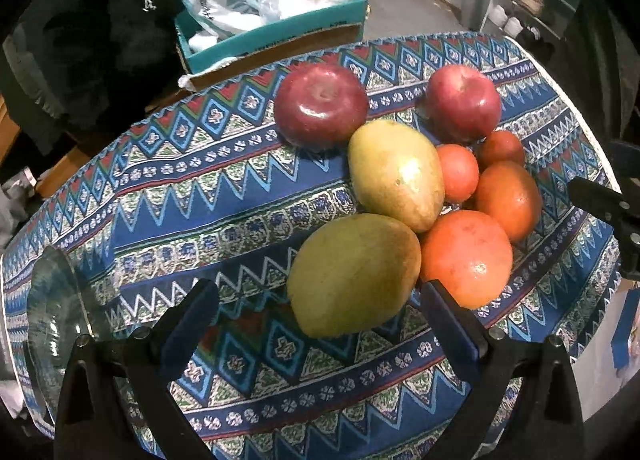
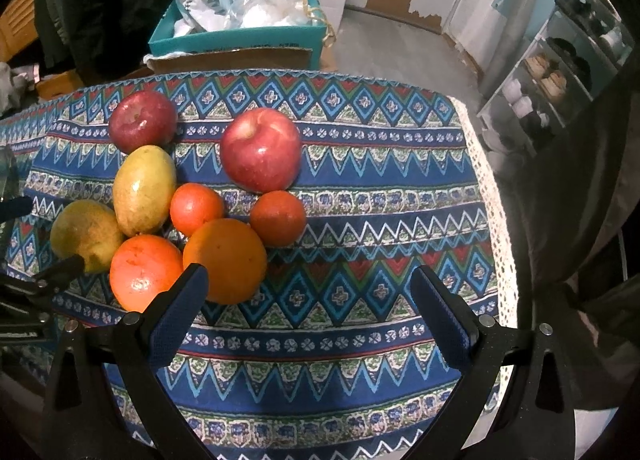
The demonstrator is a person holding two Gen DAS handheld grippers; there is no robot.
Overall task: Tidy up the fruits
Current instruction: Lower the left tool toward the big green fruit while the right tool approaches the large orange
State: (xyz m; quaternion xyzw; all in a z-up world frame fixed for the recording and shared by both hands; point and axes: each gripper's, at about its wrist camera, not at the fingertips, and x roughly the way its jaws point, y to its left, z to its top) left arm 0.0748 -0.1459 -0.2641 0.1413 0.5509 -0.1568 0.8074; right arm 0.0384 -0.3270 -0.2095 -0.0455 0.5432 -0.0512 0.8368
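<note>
Fruits lie clustered on a patterned blue tablecloth [image 1: 200, 195]. In the left wrist view there are two red apples [image 1: 320, 105] [image 1: 464, 101], two yellow-green mangoes [image 1: 396, 173] [image 1: 352, 274], two large oranges [image 1: 466, 258] [image 1: 508, 197] and two small tangerines [image 1: 458, 171] [image 1: 500, 147]. My left gripper [image 1: 320, 316] is open, its fingers on either side of the near mango, just short of it. My right gripper [image 2: 310, 300] is open and empty, just in front of the large orange [image 2: 226, 260]. The same fruits show in the right wrist view, apples [image 2: 260, 149] [image 2: 142, 119] at the back.
A clear glass plate [image 1: 52, 312] sits at the table's left. A teal cardboard box [image 1: 272, 35] with white bags stands behind the table. The cloth's lace edge [image 2: 492, 195] marks the right table edge. A shelf rack [image 2: 560, 75] stands at the far right.
</note>
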